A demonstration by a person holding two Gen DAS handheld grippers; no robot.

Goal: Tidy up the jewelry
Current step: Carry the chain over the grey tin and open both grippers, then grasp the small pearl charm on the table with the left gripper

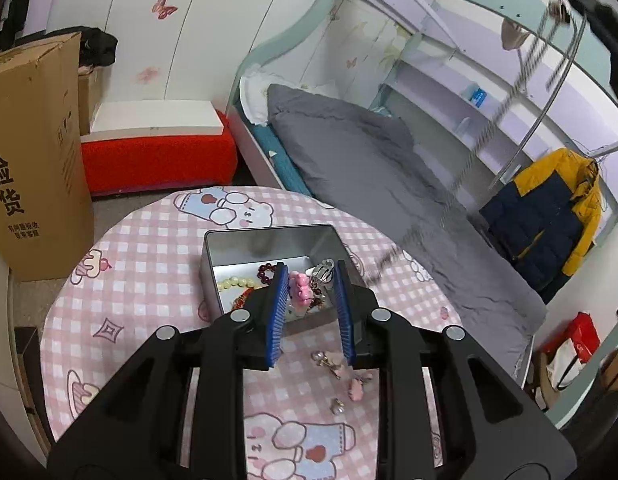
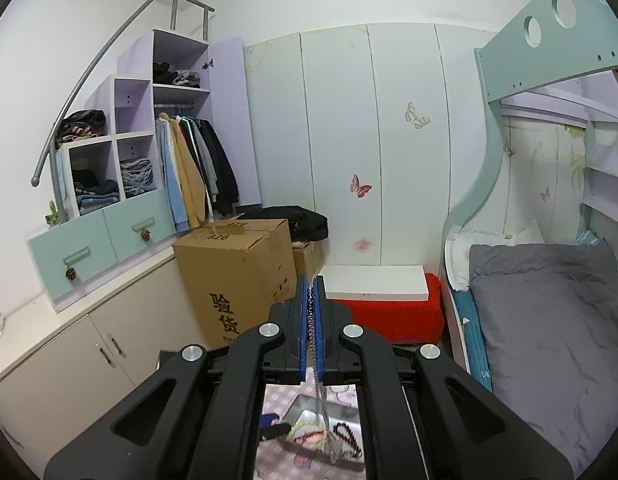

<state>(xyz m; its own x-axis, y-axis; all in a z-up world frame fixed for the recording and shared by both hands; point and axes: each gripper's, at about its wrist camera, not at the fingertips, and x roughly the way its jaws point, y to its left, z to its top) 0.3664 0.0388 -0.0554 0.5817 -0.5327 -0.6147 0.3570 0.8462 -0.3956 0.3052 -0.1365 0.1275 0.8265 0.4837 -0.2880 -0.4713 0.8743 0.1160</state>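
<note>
Lying nearest: small earrings [image 1: 327,362] and a pink clip [image 1: 356,387] are resting loose on the pink checked desk [image 1: 149,264], just in front of the tin.
Left gripper [image 1: 312,302]: its blue fingers [image 1: 280,304] are standing slightly apart and pinching a small pink charm [image 1: 300,290], which is touching the left pad; whether the right pad is touching it I cannot tell.
Charm's place: it is hanging over the near edge of the open metal tin [image 1: 269,240].
Tin's contents: a pale yellow bead bracelet [image 1: 235,281], a dark red bead bracelet [image 1: 267,269] and a silver clip [image 1: 323,270] are lying inside it.
Right gripper [image 2: 312,320]: its fingers [image 2: 302,320] are pressing together on a sparkling silver chain [image 2: 311,312].
Chain's place: in the right wrist view it is running between the pads and dangling down toward the tin [image 2: 309,410]; in the left wrist view it is hanging blurred in the air at upper right, over the desk's far edge.
Farther off: a cardboard box [image 1: 33,152] is standing left of the desk, and a red stool [image 1: 161,158] is sitting beside it.
Farthest: a bed with a grey duvet [image 1: 369,168] is lying beyond the desk.
</note>
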